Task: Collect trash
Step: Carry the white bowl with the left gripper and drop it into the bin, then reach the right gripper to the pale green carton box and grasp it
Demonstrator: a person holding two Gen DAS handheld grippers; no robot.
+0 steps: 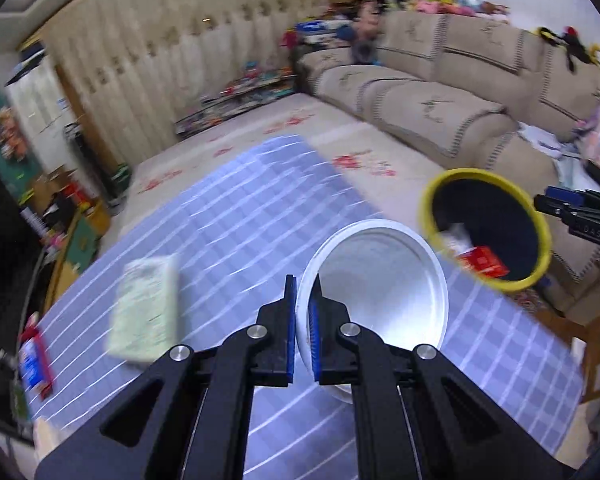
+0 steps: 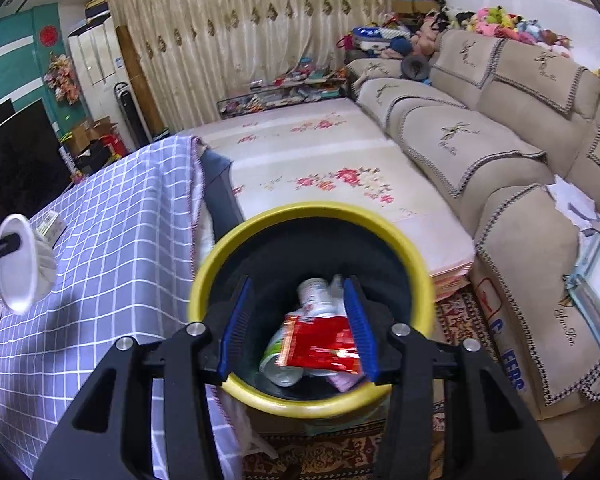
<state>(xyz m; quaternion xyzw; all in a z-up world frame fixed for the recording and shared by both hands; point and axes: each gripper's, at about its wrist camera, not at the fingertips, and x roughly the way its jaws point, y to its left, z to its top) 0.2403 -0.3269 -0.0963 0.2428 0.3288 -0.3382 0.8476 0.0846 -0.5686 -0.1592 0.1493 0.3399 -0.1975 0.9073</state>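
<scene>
Two grippers are at work over a table covered in a purple checked cloth (image 1: 228, 216). With the left gripper (image 1: 303, 322) we pinch the near rim of a white paper bowl (image 1: 380, 280) between the blue pads, the fingers drawn close together on that thin edge. The bowl is tipped on its side with its hollow facing us, lifted off the cloth; from the right wrist view the same bowl (image 2: 22, 264) hangs above the table's far left part, casting a shadow below it. On the cloth to the left of the bowl lies a pale green packet (image 1: 146, 308) (blurred, so we cannot read it), and a red and blue packet (image 1: 36, 360) sits at the table's left edge.

The right gripper (image 2: 298, 330) hovers over a yellow-rimmed bin (image 2: 312, 210) with a black liner, fingers spread wide and holding nothing. Inside the bin we see a red wrapper (image 2: 320, 346), a white bottle (image 2: 316, 296) and a green and white can (image 2: 280, 360). The bin stands just beside the table's right edge, with a beige sofa (image 2: 500, 128) beyond it.
</scene>
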